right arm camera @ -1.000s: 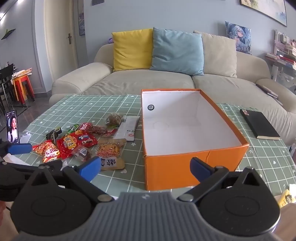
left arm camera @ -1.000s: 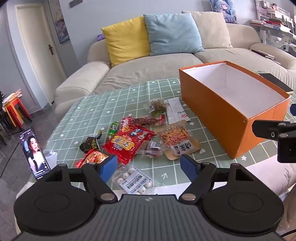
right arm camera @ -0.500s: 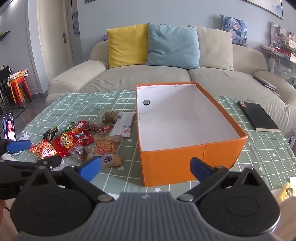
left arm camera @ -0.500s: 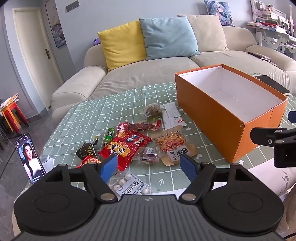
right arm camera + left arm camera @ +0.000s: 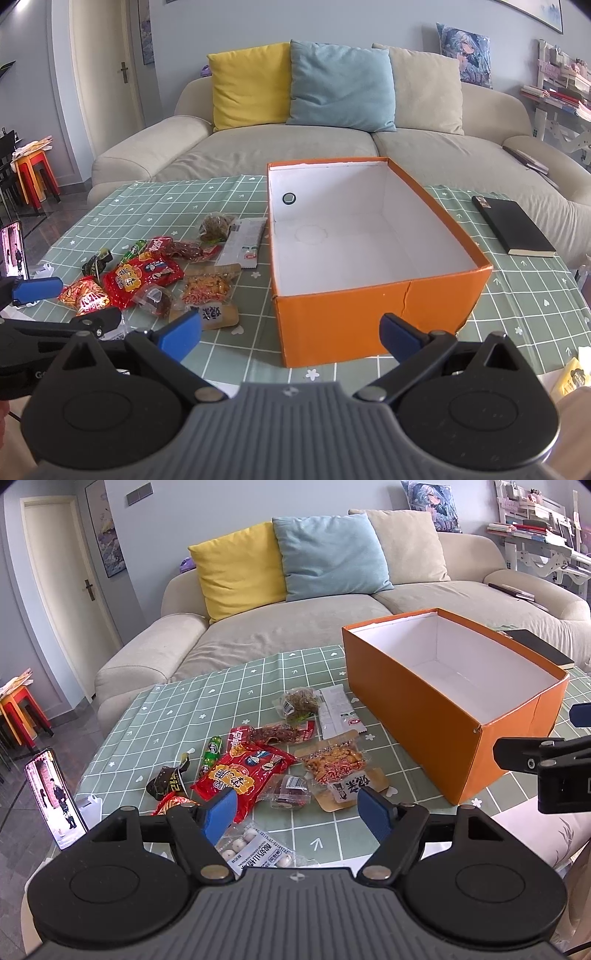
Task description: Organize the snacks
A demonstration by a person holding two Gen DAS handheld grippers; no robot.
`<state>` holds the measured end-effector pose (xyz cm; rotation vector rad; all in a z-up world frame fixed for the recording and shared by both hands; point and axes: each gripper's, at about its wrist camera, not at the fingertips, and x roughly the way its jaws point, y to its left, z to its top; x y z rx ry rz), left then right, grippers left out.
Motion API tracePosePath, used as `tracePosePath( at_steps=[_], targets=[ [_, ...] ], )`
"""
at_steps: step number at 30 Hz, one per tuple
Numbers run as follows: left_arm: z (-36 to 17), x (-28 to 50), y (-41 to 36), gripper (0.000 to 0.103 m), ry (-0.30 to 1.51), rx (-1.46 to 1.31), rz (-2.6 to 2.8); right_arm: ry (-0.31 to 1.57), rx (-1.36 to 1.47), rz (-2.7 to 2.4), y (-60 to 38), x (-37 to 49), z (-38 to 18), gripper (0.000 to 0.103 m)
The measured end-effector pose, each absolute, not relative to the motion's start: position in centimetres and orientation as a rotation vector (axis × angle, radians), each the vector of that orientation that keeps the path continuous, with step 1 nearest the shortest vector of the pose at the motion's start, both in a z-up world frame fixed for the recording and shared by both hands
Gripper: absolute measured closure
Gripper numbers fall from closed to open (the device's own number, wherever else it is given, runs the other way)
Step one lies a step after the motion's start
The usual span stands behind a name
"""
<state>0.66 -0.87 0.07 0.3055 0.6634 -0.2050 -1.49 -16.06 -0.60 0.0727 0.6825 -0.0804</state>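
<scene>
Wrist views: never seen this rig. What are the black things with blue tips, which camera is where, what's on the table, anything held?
No robot arm here: a person holds a two-finger gripper in each hand. Each gripper carries a fisheye camera looking forward along its fingers, so the black body with blue pads at the bottom of each picture is that gripper itself. One picture comes from the left gripper, the other from the right gripper. Each also shows at the edge of the other's view.

On the checked tablecloth lies a pile of snack packets beside an open orange box, which has nothing in it. A black notebook lies on the box's far side, and a phone stands at the table's left edge.

Both grippers are open and hold nothing.
</scene>
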Motion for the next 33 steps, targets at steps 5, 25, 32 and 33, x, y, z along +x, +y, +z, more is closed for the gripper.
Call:
tracePosePath(
  at_steps=[5,25,32,33],
  targets=[
    [0.03,0.66,-0.87,0.017,0.663,0.306,-0.213,0.684,0.073,-0.080,-16.06,-1.46,-0.58,0.004],
    [-0.13,0.63,-1.05,0.020,0.665,0.304,-0.227,0.687,0.073,-0.082,-16.13,-1.54,-0.68,0.004],
    [-0.08,0.62,-1.03,0.020,0.669,0.306,-0.226,0.696,0.075,-0.090,-16.36,-1.55,-1.03,0.004],
    [-0.08,0.61,-1.03,0.020,0.668,0.306,-0.226,0.698,0.075,-0.091,-16.31,-1.45,-1.03,0.004]
  ],
)
